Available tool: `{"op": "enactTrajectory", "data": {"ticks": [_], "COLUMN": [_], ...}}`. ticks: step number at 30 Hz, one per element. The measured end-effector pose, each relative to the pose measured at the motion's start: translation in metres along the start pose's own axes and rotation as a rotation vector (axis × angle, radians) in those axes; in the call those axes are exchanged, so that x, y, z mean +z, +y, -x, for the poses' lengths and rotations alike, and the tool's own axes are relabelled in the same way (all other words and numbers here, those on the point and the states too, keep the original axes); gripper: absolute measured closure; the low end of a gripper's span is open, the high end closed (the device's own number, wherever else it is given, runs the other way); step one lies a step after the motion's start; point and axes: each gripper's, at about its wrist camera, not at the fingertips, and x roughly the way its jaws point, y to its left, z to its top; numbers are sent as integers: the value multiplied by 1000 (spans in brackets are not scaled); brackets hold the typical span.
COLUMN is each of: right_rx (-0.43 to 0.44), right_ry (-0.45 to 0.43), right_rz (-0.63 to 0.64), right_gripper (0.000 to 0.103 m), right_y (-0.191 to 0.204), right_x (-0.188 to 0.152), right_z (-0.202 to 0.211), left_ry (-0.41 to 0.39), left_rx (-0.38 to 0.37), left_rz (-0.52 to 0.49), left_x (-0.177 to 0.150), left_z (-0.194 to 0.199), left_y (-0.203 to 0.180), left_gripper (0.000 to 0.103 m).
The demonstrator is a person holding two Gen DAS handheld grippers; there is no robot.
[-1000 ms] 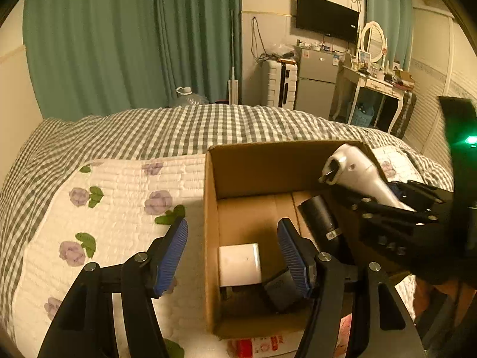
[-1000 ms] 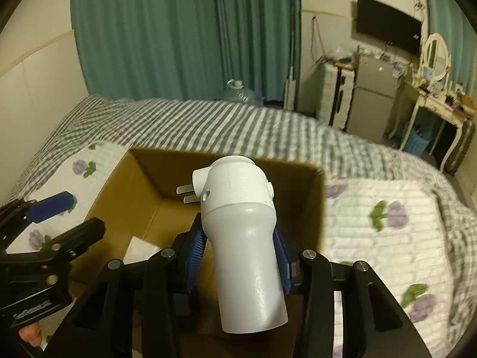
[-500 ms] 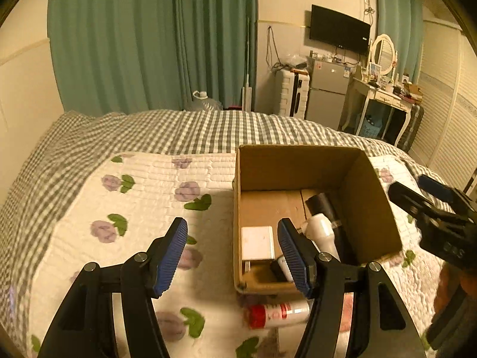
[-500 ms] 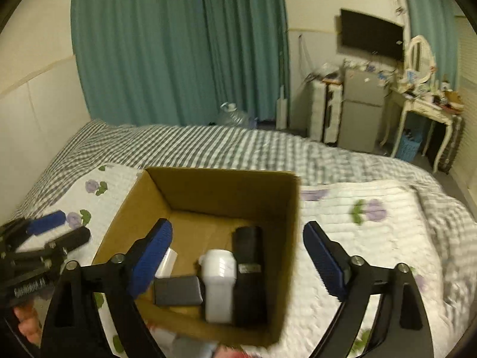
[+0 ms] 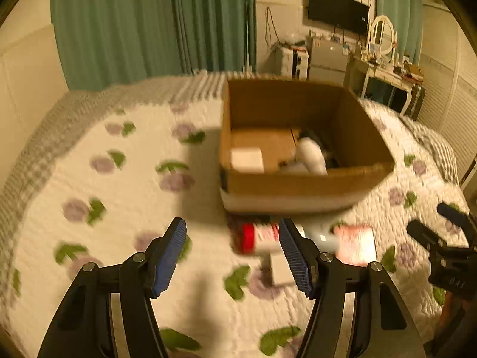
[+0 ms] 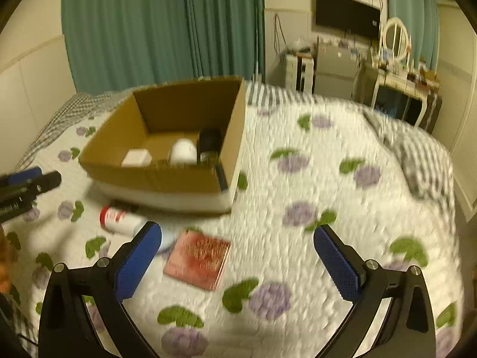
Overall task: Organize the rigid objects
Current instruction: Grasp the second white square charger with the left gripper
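Since a second ago the white dryer-shaped appliance has left the right gripper and lies in the cardboard box; both grippers have pulled back from the box toward the near part of the bed. Right gripper: jaws opening, spread wide, nothing between them. Left gripper: jaws opening too, empty, hovering over the quilt. Box contents: white appliance beside a black cylinder, a small white block to their left. Still loose on the quilt, just in front of the box: a white bottle with a red cap lying on its side, and a flat pink case nearer the right gripper; a small pale flat item shows beside the bottle in the left view, too blurred to name. Judgement: the bottle looks light, stiff, smooth and likely to roll, so best pinched across its body mid-length. The pink case is thin and flush with soft bedding; taking an edge will mean pressing the pads into the quilt. Obstacles: the box's near wall must be cleared on the way in, and the two grippers work close together. Both frames carry motion blur.
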Motion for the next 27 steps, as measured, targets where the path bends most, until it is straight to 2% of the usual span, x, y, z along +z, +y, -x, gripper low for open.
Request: {"op": "enactTrajectory", "data": {"ticks": [9, 13, 15, 17, 20, 23, 27], "right_rx": [-7, -17, -21, -25, -26, -28, -25], "right_ry": [55, 72, 84, 93, 107, 122, 148], "right_rz": [-27, -54, -61, -58, -46, -28, 5], "right_gripper": [0, 0, 0, 0, 0, 0, 0], "right_y": [-3, -6, -7, -6, -3, 1, 9], "right_x": [-10, -11, -11, -11, -13, -15, -18], "right_z": [-23, -29, -32, -35, -39, -43, -51], "left_ry": [142, 154, 170, 206, 183, 160, 139], "left_rx": [-78, -99, -99, -67, -70, -130, -143], "left_rz": [-65, -94, -112, -136, -147, -116, -85], "left_x": [-43, -44, -44, -46, -48, -47, -48], "left_z": [-47, -59, -66, -77, -74, -64, -48], "left_y": [-44, -53, -57, -62, -64, -57, -44], "left_gripper": [36, 36, 36, 36, 36, 49, 49]}}
